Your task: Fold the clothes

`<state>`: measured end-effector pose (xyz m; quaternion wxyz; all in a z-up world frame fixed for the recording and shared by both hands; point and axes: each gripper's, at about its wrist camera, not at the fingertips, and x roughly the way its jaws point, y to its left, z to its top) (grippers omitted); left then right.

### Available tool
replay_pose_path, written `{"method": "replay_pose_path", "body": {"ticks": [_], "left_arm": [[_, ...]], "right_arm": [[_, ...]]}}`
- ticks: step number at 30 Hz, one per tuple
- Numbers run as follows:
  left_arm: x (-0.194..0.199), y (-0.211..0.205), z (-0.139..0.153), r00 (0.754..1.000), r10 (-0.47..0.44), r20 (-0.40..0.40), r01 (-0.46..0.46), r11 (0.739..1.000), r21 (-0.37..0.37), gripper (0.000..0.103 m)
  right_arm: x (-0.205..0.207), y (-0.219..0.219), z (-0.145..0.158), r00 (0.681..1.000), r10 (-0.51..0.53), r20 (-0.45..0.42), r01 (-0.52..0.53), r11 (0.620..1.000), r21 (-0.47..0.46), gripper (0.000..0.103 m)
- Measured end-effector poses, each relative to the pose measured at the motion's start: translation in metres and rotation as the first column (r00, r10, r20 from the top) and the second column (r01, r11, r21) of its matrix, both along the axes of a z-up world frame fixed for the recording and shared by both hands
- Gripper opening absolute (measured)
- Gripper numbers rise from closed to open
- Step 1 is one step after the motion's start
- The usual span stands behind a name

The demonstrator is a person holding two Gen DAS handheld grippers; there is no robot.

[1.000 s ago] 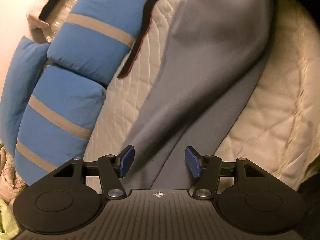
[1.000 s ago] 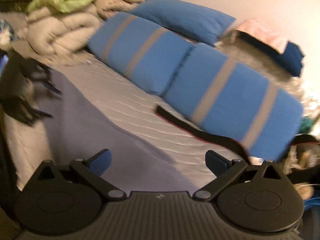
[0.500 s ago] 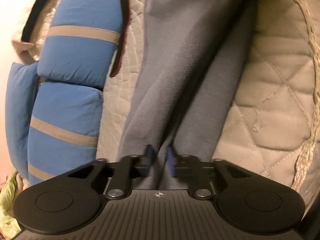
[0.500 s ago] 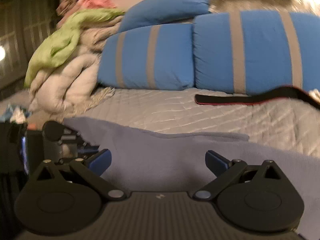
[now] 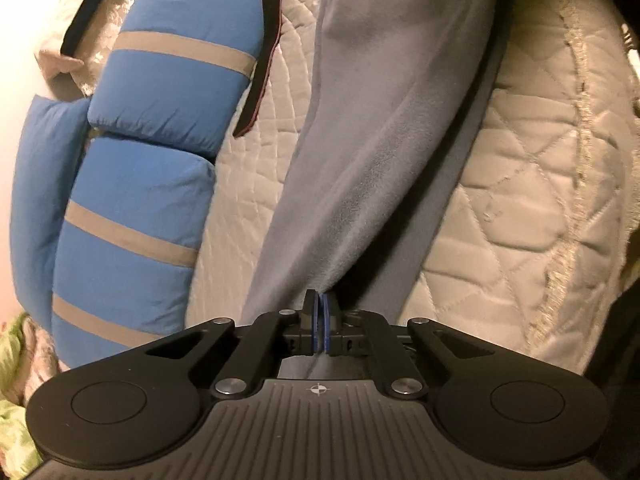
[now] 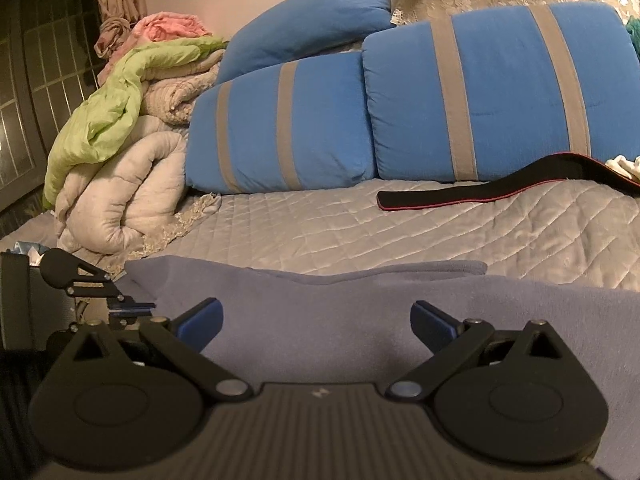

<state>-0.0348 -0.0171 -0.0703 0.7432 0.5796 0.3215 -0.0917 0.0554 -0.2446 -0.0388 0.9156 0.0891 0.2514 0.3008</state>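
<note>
A grey-blue fleece garment (image 5: 384, 128) lies stretched across the quilted bed (image 5: 520, 200). My left gripper (image 5: 320, 312) is shut on the near edge of this garment, and the cloth rises in a taut ridge from its blue pads. In the right wrist view the same garment (image 6: 340, 312) spreads flat in front of my right gripper (image 6: 316, 320), which stands open just above the cloth with nothing between its fingers. The left gripper (image 6: 128, 307) shows at the far left of that view, pinching the garment's left corner.
Blue pillows with grey stripes (image 6: 460, 104) line the back of the bed. A black strap with a red edge (image 6: 480, 190) lies on the quilt before them. A rolled beige comforter (image 6: 120, 192) with green and pink cloths (image 6: 116, 112) is piled at the left.
My left gripper closed onto the garment's edge and the cloth drew up into a ridge. The right gripper rolled level and sank close over the garment, still open.
</note>
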Motion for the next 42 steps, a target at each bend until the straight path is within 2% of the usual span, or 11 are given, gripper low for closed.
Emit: {"method": "replay_pose_path", "body": {"ticks": [5, 17, 20, 24, 26, 27, 28, 31, 34, 39, 42], "left_arm": [[-0.007, 0.002, 0.001, 1.000, 0.007, -0.021, -0.007, 1.000, 0.009, 0.002], [-0.009, 0.008, -0.020, 0.976, 0.049, -0.213, -0.033, 0.996, 0.077, 0.000], [-0.013, 0.010, -0.015, 0.976, 0.067, -0.209, -0.051, 0.995, 0.080, 0.004], [-0.010, 0.009, 0.021, 0.979, 0.084, -0.185, -0.095, 0.994, -0.050, 0.005], [-0.004, 0.003, 0.043, 0.984, 0.073, -0.160, -0.094, 0.987, -0.133, 0.019], [-0.001, -0.001, 0.054, 0.988, 0.063, -0.142, -0.088, 0.980, -0.176, 0.035], [0.005, -0.006, 0.066, 0.992, 0.049, -0.113, -0.074, 0.971, -0.226, 0.047], [0.031, -0.027, 0.089, 0.999, 0.024, -0.031, -0.034, 0.925, -0.378, 0.050], [0.061, -0.052, 0.101, 1.000, -0.002, 0.022, 0.013, 0.856, -0.516, 0.050], [0.137, -0.094, 0.094, 0.994, -0.072, -0.078, -0.011, 0.663, -0.749, 0.050], [0.178, -0.121, 0.074, 0.980, -0.120, -0.157, -0.049, 0.624, -0.780, 0.050]], "right_arm": [[0.000, 0.000, 0.000, 1.000, -0.002, -0.008, 0.002, 1.000, 0.003, 0.103], [0.000, 0.008, -0.002, 1.000, -0.004, -0.008, 0.004, 0.998, -0.056, 0.103], [0.001, 0.012, -0.004, 1.000, -0.005, -0.008, 0.004, 0.995, -0.096, 0.103], [0.002, 0.026, -0.011, 0.999, -0.036, -0.007, 0.034, 0.981, -0.192, 0.103], [0.004, 0.034, -0.019, 0.997, -0.073, -0.023, 0.065, 0.967, -0.245, 0.103], [0.004, 0.038, -0.024, 0.994, -0.107, -0.033, 0.094, 0.957, -0.275, 0.103], [0.005, 0.042, -0.030, 0.988, -0.145, -0.044, 0.125, 0.942, -0.311, 0.103], [0.010, 0.051, -0.052, 0.963, -0.245, -0.114, 0.176, 0.888, -0.424, 0.103], [0.003, 0.051, -0.060, 0.958, -0.268, -0.102, 0.197, 0.873, -0.446, 0.103], [0.001, 0.042, -0.065, 0.958, -0.263, -0.113, 0.192, 0.883, -0.429, 0.103], [0.002, 0.038, -0.066, 0.962, -0.249, -0.109, 0.182, 0.889, -0.419, 0.103]]}}
